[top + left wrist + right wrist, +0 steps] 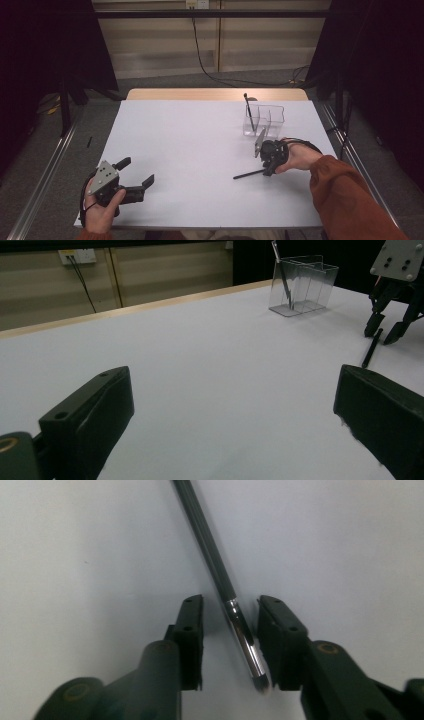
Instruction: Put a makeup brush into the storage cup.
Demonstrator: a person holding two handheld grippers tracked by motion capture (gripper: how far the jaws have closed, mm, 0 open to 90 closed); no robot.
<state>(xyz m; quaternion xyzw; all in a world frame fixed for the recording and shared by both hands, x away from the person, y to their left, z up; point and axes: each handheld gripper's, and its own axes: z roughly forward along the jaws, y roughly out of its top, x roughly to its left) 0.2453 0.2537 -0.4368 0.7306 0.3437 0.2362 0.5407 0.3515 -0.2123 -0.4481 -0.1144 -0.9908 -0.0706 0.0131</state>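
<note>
Black right claw (pixel 230 645) points down, jaws open astride the brush (pixel 220 582)

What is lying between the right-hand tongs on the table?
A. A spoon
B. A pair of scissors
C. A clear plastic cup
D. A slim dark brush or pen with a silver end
D: the right gripper view shows a slim dark stick with a silver end lying on the white table between the right tongs, whose jaws stand either side without pressing it.
</note>
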